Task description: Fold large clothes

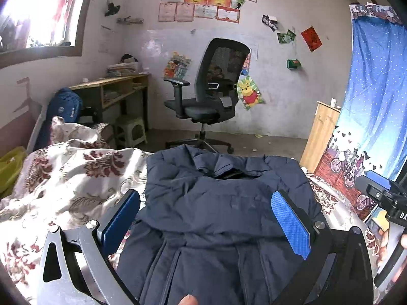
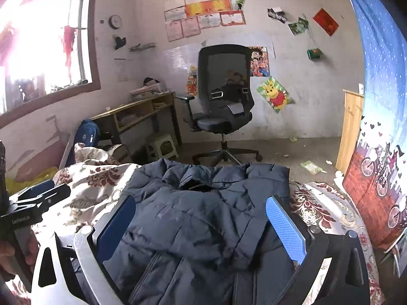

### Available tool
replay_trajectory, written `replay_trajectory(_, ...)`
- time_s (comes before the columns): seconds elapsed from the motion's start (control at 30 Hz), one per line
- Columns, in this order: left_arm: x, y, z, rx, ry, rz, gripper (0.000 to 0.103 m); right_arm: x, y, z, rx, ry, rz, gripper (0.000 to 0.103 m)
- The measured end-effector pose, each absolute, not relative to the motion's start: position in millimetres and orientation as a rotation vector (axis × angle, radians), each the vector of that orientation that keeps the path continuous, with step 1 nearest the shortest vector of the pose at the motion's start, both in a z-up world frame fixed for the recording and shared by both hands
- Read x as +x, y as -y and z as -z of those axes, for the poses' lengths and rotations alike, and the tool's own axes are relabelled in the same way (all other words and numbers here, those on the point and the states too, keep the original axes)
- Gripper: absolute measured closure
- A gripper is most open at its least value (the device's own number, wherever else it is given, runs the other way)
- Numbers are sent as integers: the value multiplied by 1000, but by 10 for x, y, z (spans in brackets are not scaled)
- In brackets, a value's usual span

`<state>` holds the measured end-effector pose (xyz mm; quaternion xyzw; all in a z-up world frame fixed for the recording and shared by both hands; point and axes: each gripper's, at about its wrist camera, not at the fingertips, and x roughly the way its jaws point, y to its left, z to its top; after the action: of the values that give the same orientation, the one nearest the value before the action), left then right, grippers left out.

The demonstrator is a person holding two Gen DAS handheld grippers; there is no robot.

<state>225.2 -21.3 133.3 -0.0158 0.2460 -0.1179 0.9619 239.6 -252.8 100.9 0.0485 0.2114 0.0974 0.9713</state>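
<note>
A dark navy padded jacket (image 1: 223,203) lies folded on the flowered bedspread (image 1: 76,178), its collar toward the far edge of the bed. My left gripper (image 1: 206,208) hovers above it, open, with blue pads (image 1: 290,218) wide apart and nothing between them. In the right wrist view the same jacket (image 2: 203,216) fills the lower middle, and my right gripper (image 2: 201,218) is open over it, holding nothing. The right gripper (image 1: 381,185) shows at the right edge of the left wrist view. The left gripper (image 2: 38,195) shows at the left edge of the right wrist view.
A black office chair (image 1: 213,94) stands on the floor beyond the bed. A wooden desk (image 1: 114,89) and a small stool (image 1: 129,132) are at the left wall. A blue curtain (image 1: 376,89) and a wooden cabinet (image 1: 320,132) stand at the right.
</note>
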Motion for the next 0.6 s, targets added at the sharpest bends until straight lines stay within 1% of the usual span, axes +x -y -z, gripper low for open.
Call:
replay_trajectory(0.37,1495,184,-1457,2,-470,217,2,1615,2301,-1020,29,-396,-253,0)
replay_trajectory(0.6,1149,94,-1250,84,-501,224,2,1203,2253,-818,-27,-405,-250,0)
